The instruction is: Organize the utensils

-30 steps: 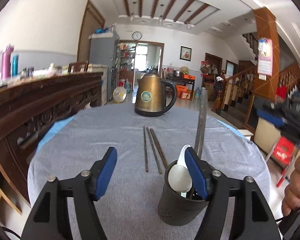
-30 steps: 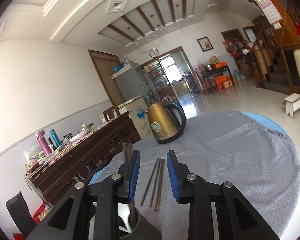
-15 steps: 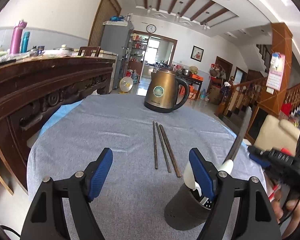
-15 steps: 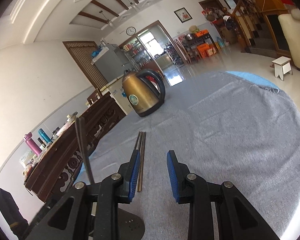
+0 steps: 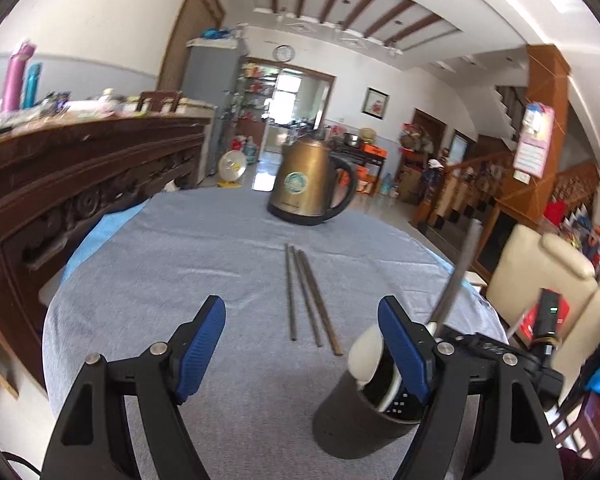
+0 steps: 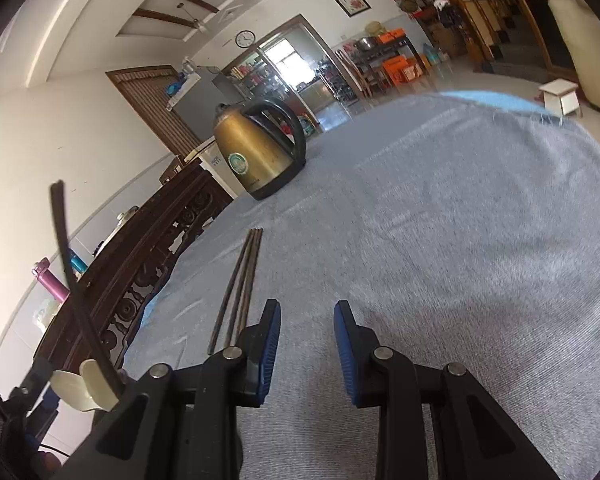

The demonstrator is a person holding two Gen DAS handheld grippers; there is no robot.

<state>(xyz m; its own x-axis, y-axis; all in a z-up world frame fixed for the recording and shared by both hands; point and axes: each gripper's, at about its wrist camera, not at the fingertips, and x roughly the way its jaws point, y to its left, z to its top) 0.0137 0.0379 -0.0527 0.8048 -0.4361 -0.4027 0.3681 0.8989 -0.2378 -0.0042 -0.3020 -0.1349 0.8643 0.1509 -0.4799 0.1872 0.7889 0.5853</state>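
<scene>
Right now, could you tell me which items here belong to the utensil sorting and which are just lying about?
Job: three chopsticks lying on the cloth; dark holder with white spoon and one upright chopstick.
Not job: gold kettle; pink bottle; white stool.

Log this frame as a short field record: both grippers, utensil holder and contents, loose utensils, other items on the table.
left gripper: open, empty, above the cloth
right gripper: open, empty
utensil holder: dark cylinder, upright, near table edge beside the left gripper's right finger
holder contents: white spoon; one dark chopstick leaning out
loose chopsticks: three, side by side on the cloth, pointing toward the kettle
kettle: brass-coloured, black handle, far side of table
tablecloth: grey
</scene>
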